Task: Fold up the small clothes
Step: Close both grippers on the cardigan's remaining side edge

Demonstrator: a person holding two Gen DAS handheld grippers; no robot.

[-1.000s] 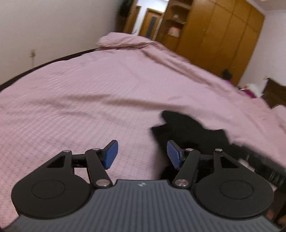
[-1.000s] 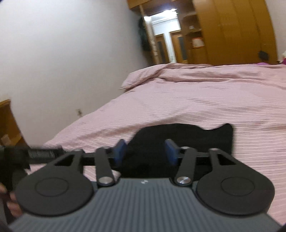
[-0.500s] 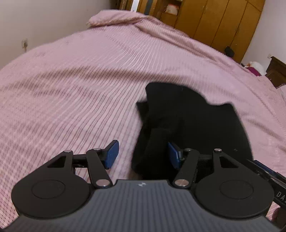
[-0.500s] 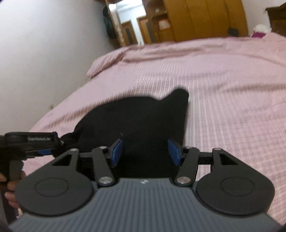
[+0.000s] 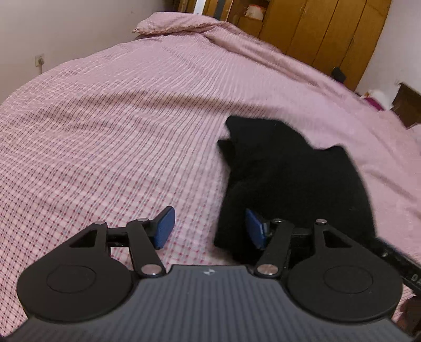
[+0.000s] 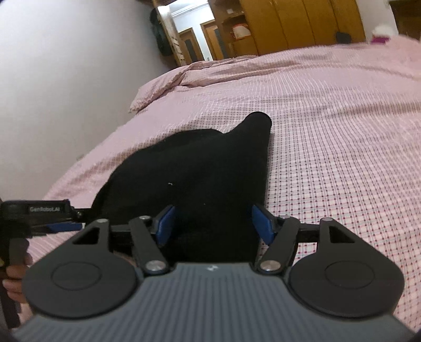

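Both grippers have dropped toward the black garment [image 6: 200, 171] on the bed [image 5: 105, 131]; left gripper [image 5: 209, 229] spread, right gripper [image 6: 211, 223] opening over cloth, so grasping looks next.

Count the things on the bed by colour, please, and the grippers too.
Black garment: 1
Pink pillow: 1
Grippers: 2, left gripper, right gripper
Total: 4

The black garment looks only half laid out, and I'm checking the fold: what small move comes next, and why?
Probably lower the right gripper, its jaws opening, onto the black garment edge between them and close. The cloth lies loose on the pink bedspread, ungripped.
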